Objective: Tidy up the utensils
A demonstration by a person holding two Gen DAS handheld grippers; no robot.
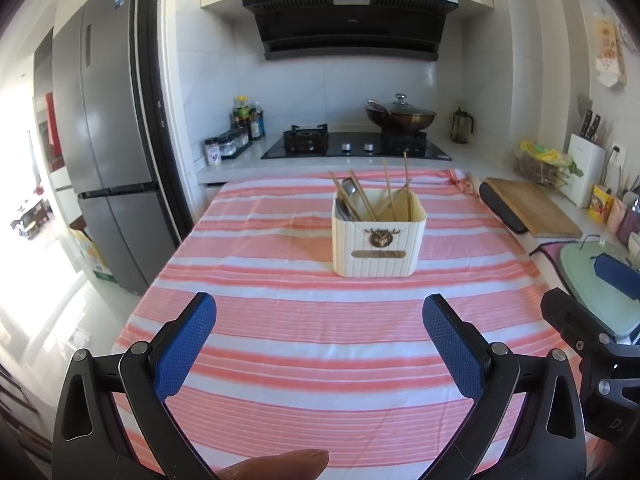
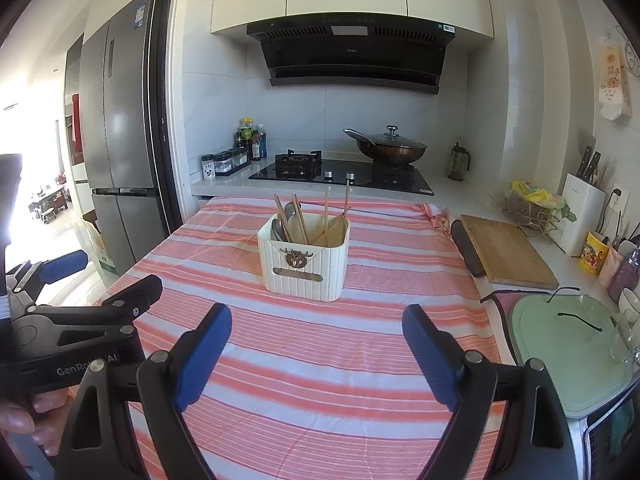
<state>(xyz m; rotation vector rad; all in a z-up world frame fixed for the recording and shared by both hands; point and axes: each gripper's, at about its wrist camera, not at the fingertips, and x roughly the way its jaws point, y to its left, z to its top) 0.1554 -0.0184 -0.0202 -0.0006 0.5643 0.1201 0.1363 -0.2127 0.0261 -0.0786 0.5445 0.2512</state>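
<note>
A cream ribbed utensil holder (image 1: 378, 242) (image 2: 306, 262) stands upright in the middle of the pink-and-white striped table (image 1: 280, 320) (image 2: 320, 360). Wooden chopsticks (image 1: 362, 200) (image 2: 326, 216) and metal spoons (image 1: 347, 200) (image 2: 286, 220) stick up out of it. My left gripper (image 1: 319, 312) is open and empty, held over the cloth in front of the holder. My right gripper (image 2: 316, 322) is open and empty too, to the right of the left one, also short of the holder.
A wooden cutting board (image 2: 506, 250) and a pale green glass lid (image 2: 572, 344) lie on the counter at the right. A knife block (image 2: 582, 216) stands further back. A hob with a lidded wok (image 2: 390, 148) is behind the table. A grey fridge (image 1: 104, 140) stands at the left.
</note>
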